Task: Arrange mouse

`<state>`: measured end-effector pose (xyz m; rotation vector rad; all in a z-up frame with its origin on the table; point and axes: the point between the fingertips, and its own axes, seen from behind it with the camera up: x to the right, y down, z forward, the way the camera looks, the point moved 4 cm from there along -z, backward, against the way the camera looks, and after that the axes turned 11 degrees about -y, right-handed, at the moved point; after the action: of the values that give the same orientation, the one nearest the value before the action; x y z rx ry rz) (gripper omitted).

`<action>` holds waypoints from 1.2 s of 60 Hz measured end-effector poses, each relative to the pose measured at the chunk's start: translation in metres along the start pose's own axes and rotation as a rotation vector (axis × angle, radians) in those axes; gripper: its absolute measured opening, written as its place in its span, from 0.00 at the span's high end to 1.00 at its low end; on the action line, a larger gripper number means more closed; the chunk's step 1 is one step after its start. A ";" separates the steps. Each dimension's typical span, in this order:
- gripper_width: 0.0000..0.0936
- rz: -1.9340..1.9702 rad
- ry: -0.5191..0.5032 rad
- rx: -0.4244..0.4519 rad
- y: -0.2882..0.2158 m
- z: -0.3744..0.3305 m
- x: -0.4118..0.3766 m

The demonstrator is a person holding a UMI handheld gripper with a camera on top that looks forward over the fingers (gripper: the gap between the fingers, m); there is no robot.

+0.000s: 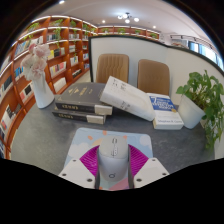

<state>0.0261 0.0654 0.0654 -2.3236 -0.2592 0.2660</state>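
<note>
Gripper view: the gripper (116, 170), fingers closed on a white mouse (117, 152), hovers over the pale mouse mat (95, 140) at the table's (45, 135) near edge; lowering it level and centred, before releasing, looks wisest.

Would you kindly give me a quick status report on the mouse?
Gripper shut on white mouse. Mouse over light mat. Books and plant beyond, nothing blocking.
</note>
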 end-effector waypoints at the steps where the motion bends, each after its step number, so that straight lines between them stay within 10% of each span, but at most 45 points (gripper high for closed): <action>1: 0.59 0.003 0.000 -0.013 0.006 0.004 0.000; 17: 0.54 0.022 0.003 -0.043 0.037 0.028 -0.003; 32: 0.13 0.077 0.029 -0.013 0.019 0.009 -0.001; 51: 0.13 0.063 0.071 0.158 -0.051 -0.123 -0.002; 72: 0.13 0.056 0.073 0.192 -0.009 -0.254 -0.007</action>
<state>0.0865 -0.1029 0.2466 -2.1480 -0.1267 0.2229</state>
